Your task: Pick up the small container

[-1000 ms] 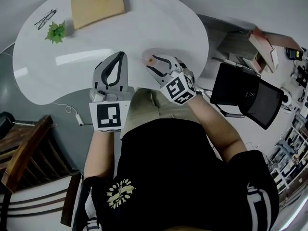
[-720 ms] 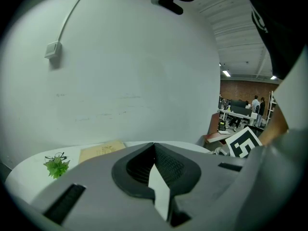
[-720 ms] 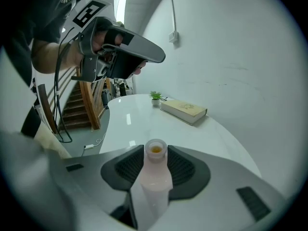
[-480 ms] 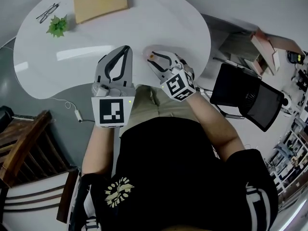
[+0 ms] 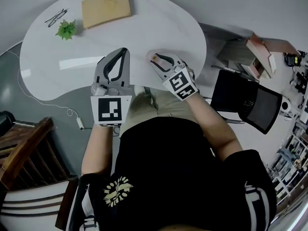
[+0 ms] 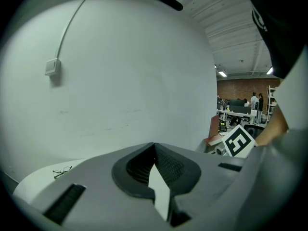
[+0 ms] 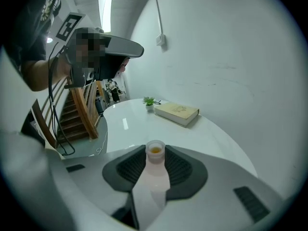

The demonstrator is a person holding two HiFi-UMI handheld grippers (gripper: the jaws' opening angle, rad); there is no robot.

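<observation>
On the white counter (image 5: 144, 28), toward four o'clock from its middle and close to the near edge, the small container (image 7: 155, 152) stands upright, a pale translucent cup with something amber inside. The right gripper (image 5: 157, 59) reaches it from six o'clock. Its jaws have just been closing, and now they sit at a middling width with the cup right between their tips, a ribbed pad (image 7: 179, 167) pressed to each side. Whether the cup's base rests on the counter I cannot tell. At nine o'clock from that gripper, well apart from the cup, the left gripper (image 5: 124, 51) hangs over the near edge with its jaws together and nothing in them. Far across the counter, a tan book (image 5: 106, 6) lies at twelve o'clock. A little green plant (image 5: 66, 30) and a pair of glasses (image 5: 57, 17) sit at ten.
</observation>
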